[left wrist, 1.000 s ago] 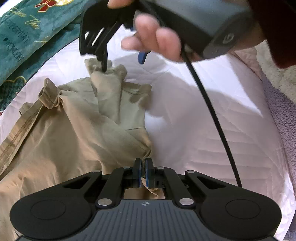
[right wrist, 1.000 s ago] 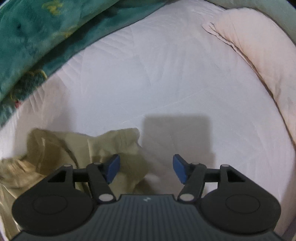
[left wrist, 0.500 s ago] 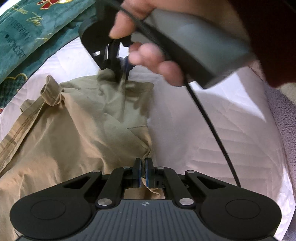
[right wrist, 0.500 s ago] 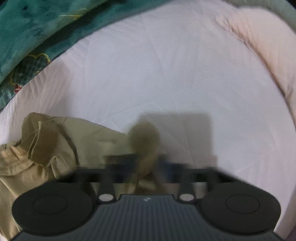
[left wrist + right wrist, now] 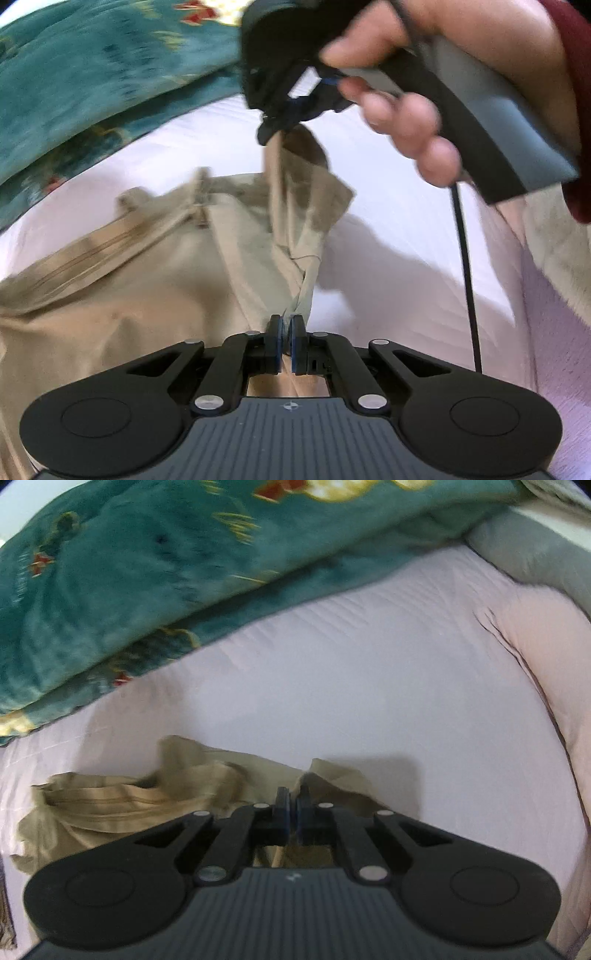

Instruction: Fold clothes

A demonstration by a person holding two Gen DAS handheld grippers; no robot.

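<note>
Here both sets of fingers are clamped on edges of the tan garment (image 5: 155,295), left gripper (image 5: 286,326) and right gripper (image 5: 291,806) lifting it off the bed (image 5: 369,672), and the thin pinches could slip, dropping the twisted cloth in a bunch

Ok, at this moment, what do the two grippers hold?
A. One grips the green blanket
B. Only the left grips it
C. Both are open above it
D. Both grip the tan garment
D: the left gripper and right gripper each have jaws shut on the tan garment.
</note>
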